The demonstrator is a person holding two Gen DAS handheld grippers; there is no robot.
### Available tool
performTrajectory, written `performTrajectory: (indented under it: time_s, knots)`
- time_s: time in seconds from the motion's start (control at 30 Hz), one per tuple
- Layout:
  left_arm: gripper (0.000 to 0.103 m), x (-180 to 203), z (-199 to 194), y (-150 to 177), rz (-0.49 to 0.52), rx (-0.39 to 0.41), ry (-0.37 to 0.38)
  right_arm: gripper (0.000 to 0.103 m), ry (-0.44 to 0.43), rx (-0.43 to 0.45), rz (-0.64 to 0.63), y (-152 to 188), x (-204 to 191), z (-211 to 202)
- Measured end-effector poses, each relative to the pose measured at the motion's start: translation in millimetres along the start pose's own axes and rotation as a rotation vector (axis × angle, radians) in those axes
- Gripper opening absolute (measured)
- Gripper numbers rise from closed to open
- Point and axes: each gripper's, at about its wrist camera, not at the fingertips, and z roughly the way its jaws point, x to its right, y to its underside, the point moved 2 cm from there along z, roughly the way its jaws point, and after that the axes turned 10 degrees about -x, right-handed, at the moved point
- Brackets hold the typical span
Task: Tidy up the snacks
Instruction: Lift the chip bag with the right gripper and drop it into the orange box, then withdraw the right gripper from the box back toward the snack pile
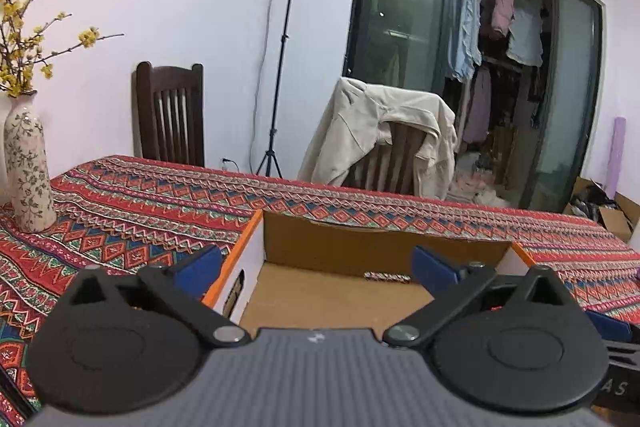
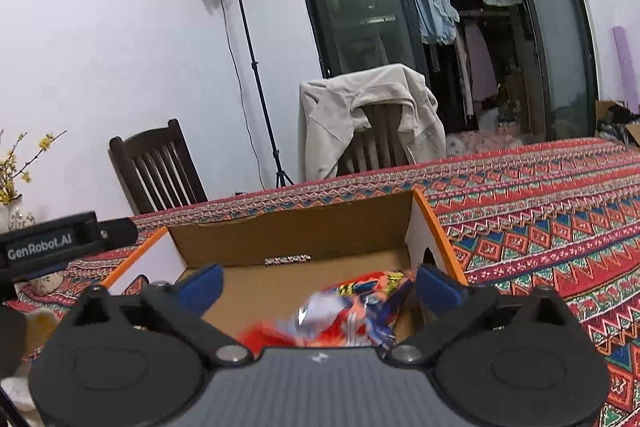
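Two grippers, both w/ jaws spread wide, nothing clamped. Your left gripper (image 1: 316,263) hangs over the cardboard box (image 1: 360,239) at its left end, floor bare there except a small patterned strip by the back wall. Your right gripper (image 2: 318,285) sits over the right end, where a snack bag (image 2: 352,311) lies loose between the pads, blurred, inside the box. So one snack looks in; whether more are left you can't tell from here.

Floral vase (image 1: 29,163) of yellow blossoms on patterned tablecloth (image 1: 160,211); beyond, jacket-draped chair (image 1: 384,139), light stand (image 1: 286,39).
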Motion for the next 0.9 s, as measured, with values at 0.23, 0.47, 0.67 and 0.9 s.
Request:
performTrajectory:
  time_s: [0.23, 0.47, 0.67, 0.9]
  knots:
    - [0.103, -3.1, -10.8, -2.1, -0.016, 0.01, 0.007, 0.103, 0.008, 0.008, -0.012, 1.6, 0.2, -7.9]
    - [0.103, -6.7, -53.6, -8.4, -0.033, 0.052, 0.017, 0.103, -0.012, 0.061, -0.015, 1.3, -2.3, -31.6]
    - [0.103, -14.0, -84.0, 0.3, 0.009, 0.055, 0.04, 0.103, -0.006, 0.081, -0.041, 7.5, -9.5, -67.0]
    - [0.103, -31.7, -115.9, 28.1, 0.056, 0.066, 0.058, 0.103, -0.029, 0.071, -0.076, 30.2, -12.3, -106.7]
